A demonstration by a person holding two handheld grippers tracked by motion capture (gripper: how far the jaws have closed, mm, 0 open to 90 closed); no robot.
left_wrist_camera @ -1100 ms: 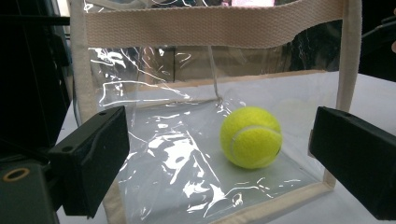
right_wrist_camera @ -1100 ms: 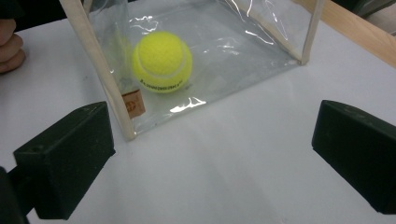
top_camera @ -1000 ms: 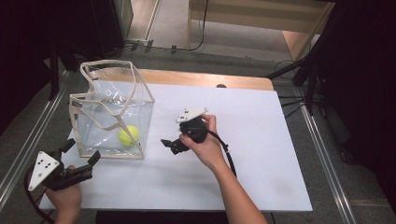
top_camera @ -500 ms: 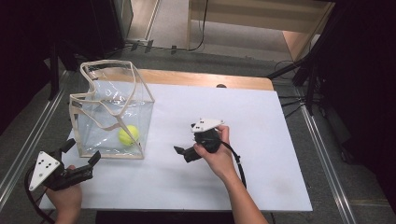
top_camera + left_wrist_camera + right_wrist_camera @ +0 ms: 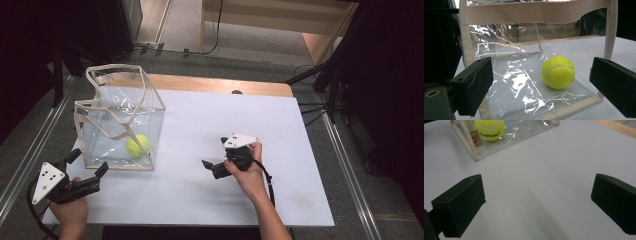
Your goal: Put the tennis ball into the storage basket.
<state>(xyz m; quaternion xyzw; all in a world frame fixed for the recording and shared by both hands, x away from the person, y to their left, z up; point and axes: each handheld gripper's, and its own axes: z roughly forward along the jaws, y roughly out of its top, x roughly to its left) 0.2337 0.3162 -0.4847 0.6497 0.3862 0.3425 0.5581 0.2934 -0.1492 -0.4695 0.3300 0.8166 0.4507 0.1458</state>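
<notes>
Jaws of the right gripper (image 5: 209,166) stand spread over bare white table (image 5: 210,125), empty, well right of the clear bag (image 5: 120,125). Left gripper (image 5: 90,162), also spread and empty, faces the bag's near wall. Inside lies a yellow tennis ball (image 5: 489,129) printed "kawasaki", beside a small brown tag (image 5: 476,139) too blurred to read.

Left gripper (image 5: 87,167) and right gripper (image 5: 206,164): 2 black block jaws each, grey three-cornered top plate, trailing black cable.

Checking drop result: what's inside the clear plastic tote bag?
One yellow tennis ball rests on the floor of the clear plastic tote bag with beige webbing trim. Nothing else shows through its walls, though glare blurs some patches.
</notes>
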